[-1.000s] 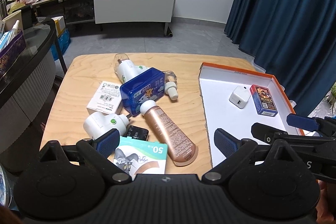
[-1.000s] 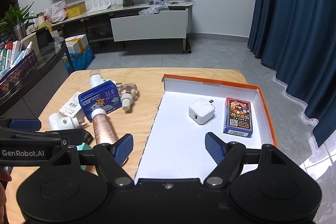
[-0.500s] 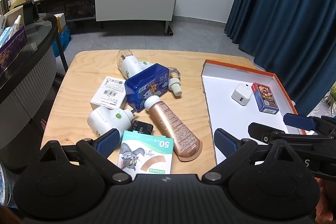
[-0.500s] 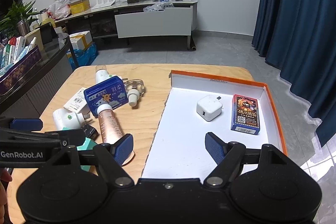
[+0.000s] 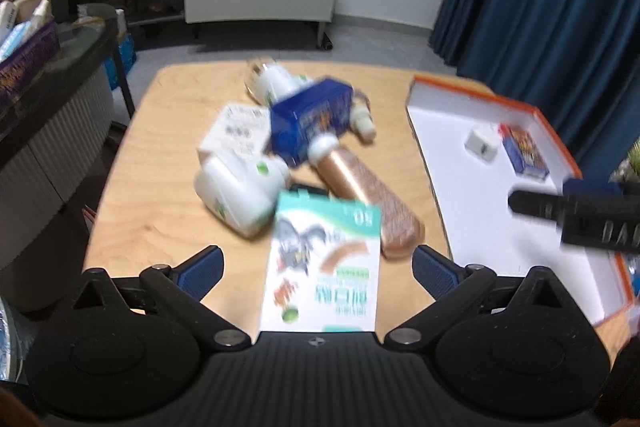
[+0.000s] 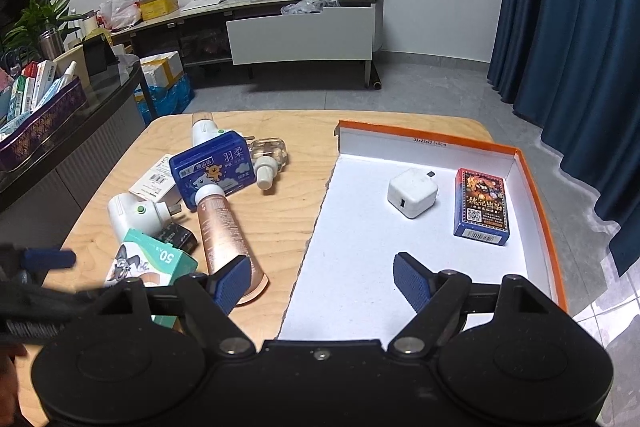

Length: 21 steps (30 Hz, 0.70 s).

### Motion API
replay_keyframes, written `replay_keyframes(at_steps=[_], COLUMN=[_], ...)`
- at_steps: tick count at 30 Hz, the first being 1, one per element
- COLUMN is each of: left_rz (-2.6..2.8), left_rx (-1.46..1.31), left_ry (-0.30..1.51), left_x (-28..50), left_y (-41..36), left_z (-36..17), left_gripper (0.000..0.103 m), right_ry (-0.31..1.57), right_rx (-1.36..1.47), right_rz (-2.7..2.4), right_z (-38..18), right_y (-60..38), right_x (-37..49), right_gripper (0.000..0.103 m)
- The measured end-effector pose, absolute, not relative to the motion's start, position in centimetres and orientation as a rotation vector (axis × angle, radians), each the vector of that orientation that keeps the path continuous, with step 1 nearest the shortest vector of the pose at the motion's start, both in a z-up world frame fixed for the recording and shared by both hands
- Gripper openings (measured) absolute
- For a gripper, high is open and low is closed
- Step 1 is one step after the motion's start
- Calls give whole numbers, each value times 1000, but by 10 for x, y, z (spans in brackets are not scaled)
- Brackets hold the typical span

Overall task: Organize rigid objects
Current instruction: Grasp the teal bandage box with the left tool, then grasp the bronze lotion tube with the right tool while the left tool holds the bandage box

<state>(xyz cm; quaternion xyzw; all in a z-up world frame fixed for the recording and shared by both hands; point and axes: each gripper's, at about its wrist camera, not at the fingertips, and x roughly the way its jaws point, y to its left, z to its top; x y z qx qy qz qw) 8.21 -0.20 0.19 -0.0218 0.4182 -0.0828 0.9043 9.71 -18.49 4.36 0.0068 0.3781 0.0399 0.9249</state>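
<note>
Wooden tabletop (image 6: 280, 223) carried all. Nearest: left gripper (image 5: 316, 269) wide open, holding nothing, straddling the bandage box (image 5: 324, 263), prob. next pick. Right gripper (image 6: 320, 281) open, empty, over white tray (image 6: 356, 267). Farther in tray: charger (image 6: 412, 193) & card box (image 6: 482, 207), already sorted.

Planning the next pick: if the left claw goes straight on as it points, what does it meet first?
Probably the cartoon box, lying between the open left claw fingers; depth is blurred.
</note>
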Motion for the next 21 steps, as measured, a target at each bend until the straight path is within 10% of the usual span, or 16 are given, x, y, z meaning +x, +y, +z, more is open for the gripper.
replay_keyframes(at_steps=[8, 12, 21], left_rz=[-147, -143, -142], left_rx=[18, 41, -6], left_ry=[873, 876, 820], left_x=[86, 91, 83], left_y=[-12, -14, 4], left_z=[-21, -30, -7], left_gripper=[102, 73, 72], right_ry=[777, 784, 818], right_rx=[22, 31, 23], right_rz=[79, 88, 182], right_z=[42, 41, 27], right_y=[-187, -186, -172], right_x=[98, 100, 122], right_gripper=[93, 93, 93])
